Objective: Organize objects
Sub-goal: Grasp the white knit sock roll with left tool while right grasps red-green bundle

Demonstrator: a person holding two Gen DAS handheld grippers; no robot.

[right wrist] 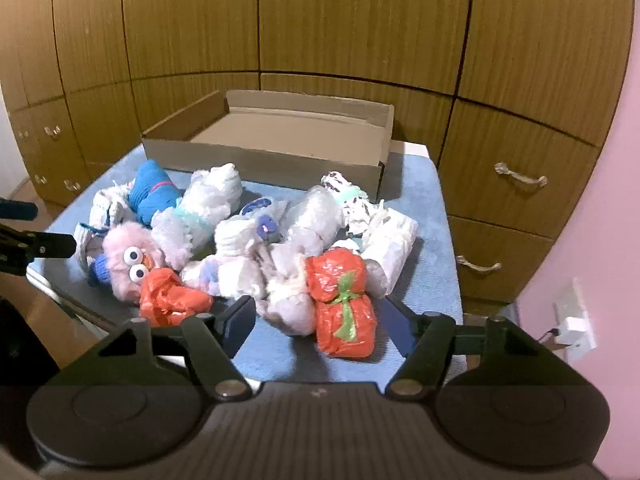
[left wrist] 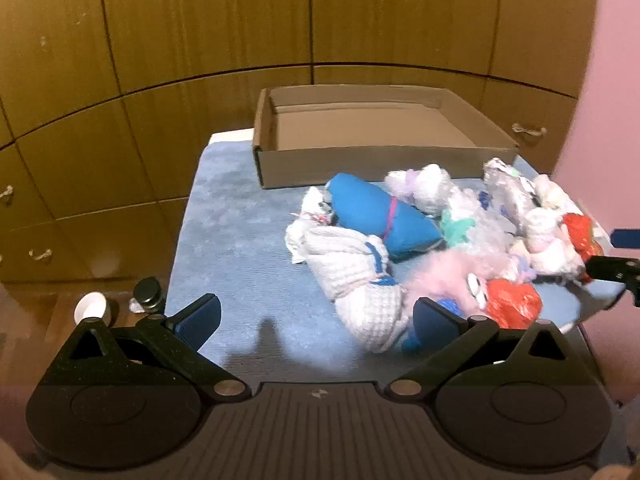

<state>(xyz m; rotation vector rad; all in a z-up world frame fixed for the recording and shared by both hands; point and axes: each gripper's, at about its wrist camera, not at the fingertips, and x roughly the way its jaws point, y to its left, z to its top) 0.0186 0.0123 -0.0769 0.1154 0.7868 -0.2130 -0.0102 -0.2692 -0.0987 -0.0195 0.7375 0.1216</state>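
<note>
A pile of tied bundles lies on a blue mat (left wrist: pixel 240 240). It holds a blue roll (left wrist: pixel 376 212), a white knitted bundle (left wrist: pixel 360 280), a pink fuzzy toy with eyes (right wrist: pixel 128 260), and red plastic bundles (right wrist: pixel 340 300). An empty cardboard box (left wrist: pixel 360 132) stands behind the pile and also shows in the right wrist view (right wrist: pixel 280 144). My left gripper (left wrist: pixel 316 320) is open, its fingers either side of the white bundle's near end. My right gripper (right wrist: pixel 320 324) is open, low in front of the red bundle with the green tie.
Wooden cabinet doors and drawers (right wrist: pixel 360 20) stand behind the table. A pink wall (right wrist: pixel 600 240) with a white socket (right wrist: pixel 572 320) is to the right. A white cup (left wrist: pixel 91 307) and a dark jar (left wrist: pixel 148 294) sit on the floor at the left.
</note>
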